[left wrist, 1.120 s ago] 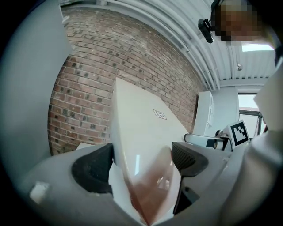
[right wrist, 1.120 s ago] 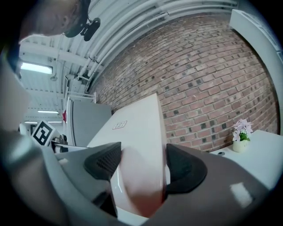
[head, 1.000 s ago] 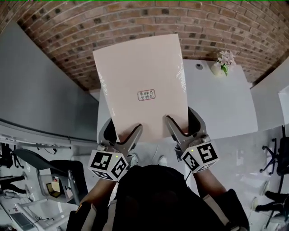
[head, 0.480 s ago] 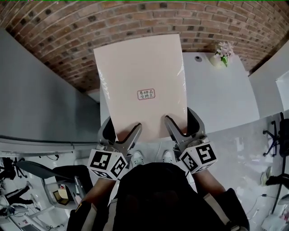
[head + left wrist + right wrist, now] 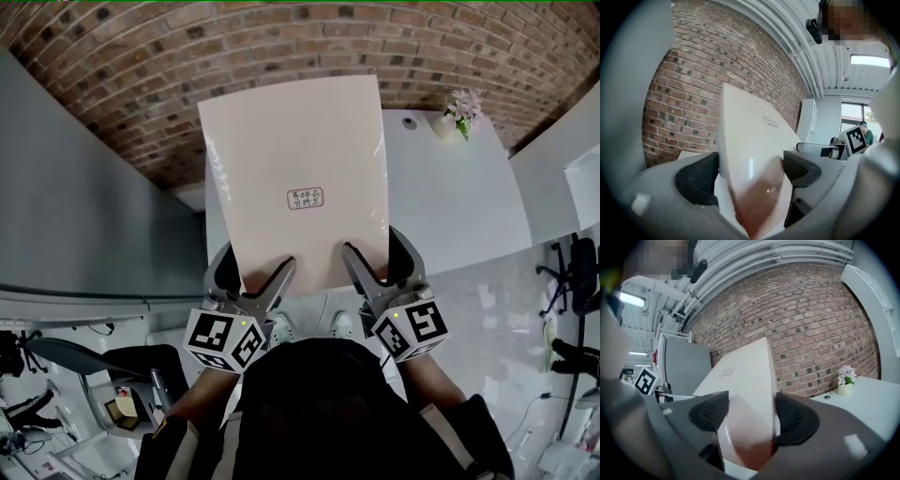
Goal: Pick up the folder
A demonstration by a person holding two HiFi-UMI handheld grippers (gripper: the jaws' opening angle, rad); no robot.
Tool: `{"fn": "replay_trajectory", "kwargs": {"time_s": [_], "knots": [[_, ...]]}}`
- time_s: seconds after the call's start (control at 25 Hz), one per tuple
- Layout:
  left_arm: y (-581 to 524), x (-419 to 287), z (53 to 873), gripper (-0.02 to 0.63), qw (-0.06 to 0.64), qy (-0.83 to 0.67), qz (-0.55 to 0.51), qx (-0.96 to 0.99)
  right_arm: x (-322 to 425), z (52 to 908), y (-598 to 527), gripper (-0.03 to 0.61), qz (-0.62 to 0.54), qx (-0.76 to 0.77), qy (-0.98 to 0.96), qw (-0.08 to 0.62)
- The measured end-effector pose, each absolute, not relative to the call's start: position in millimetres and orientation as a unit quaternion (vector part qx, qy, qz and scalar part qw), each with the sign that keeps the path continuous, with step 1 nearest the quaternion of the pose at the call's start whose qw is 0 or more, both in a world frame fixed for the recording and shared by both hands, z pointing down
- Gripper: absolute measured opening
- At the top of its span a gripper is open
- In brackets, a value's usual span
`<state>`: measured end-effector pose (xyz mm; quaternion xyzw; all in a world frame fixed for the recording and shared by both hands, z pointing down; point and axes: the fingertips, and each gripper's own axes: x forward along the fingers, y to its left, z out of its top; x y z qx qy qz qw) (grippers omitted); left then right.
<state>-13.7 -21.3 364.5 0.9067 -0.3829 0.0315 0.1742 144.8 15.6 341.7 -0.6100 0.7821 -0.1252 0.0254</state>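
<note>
1. Little has moved since the earlier frames: the folder [image 5: 295, 178] sits a touch lower in the head view, and the table [image 5: 450, 206] and flowers [image 5: 462, 108] behind it have slid slightly. The grip looks unchanged.
2. The folder is off the table, held up in front of the person. It stands on its near short edge and leans away toward the brick wall [image 5: 141, 84]. Its label [image 5: 305, 198] faces the head camera.
3. The left gripper [image 5: 253, 277] is clamped on the near edge's left part, with a pad on each face. In its own view the right pad's contact is hard to judge; it seems to touch only at a corner.
4. The right gripper [image 5: 380, 262] is closed on the near edge's right part, with both pads flat against the sheet.
5. The pickup looks essentially done; what remains is keeping hold.
6. Risks from here:
   - The cover is glossy and gripped only along one edge, so it could slide out if either clamp eases.
   - The tall, unsupported far end could bow or flop over if tilted further.
   - Moving the hands unevenly, apart or together, would buckle or twist the sheet.
   - A weak left pinch would let that corner pivot on the right one.
</note>
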Motion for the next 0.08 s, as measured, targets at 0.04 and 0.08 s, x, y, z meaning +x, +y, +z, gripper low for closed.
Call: {"fn": "replay_trajectory", "kwargs": {"time_s": [0.04, 0.08], "knots": [[-20.7, -15.0, 365.1, 0.431, 0.176, -0.383, 0.031, 0.906, 143.3, 342.1, 16.2, 0.305, -0.126, -0.61, 0.782, 0.024], [-20.0, -16.5, 365.8, 0.433, 0.177, -0.383, 0.031, 0.906, 141.7, 342.4, 16.9, 0.305, -0.127, -0.611, 0.781, 0.023]]}}
